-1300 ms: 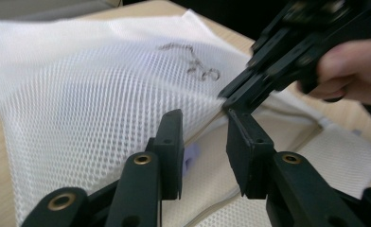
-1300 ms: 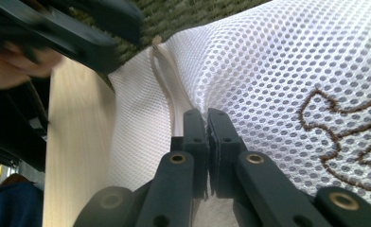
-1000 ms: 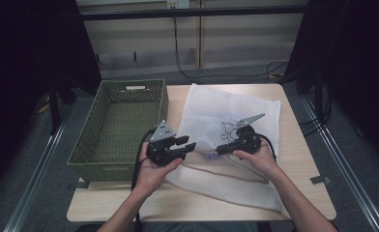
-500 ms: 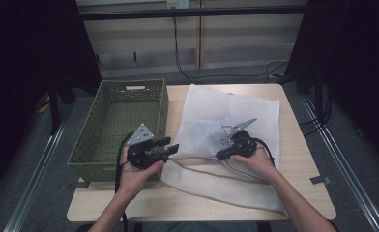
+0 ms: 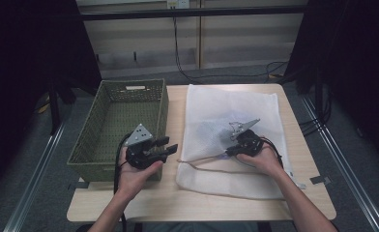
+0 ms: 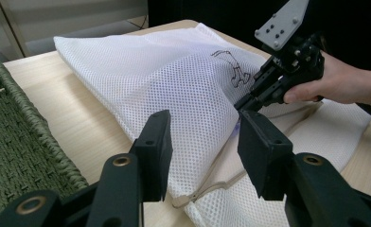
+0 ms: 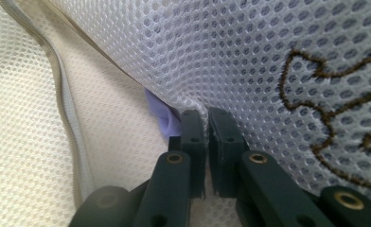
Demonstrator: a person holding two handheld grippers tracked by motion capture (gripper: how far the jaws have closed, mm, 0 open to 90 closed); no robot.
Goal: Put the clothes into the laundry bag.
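The mesh bag (image 5: 236,130) lies flat on the worktop (image 5: 178,203), just beside the green basket (image 5: 115,125), which stands at the bag's left. The right tool (image 5: 227,151) sits on the bag near its middle; in the right gripper view its jaws have just been opening slightly and stand with a thin gap, a fold of mesh pinched up between them, though whether the pads truly press it is hard to tell. A bit of lilac cloth (image 7: 162,116) peeks from under the mesh beside the jaws; the rest of it is hidden inside the bag. The embroidered figure (image 7: 335,118) is cut off at the frame edge. The left tool (image 5: 166,145) hovers off the bag's left edge, over the basket's near corner, its jaws apart and just been widening, nothing between them.
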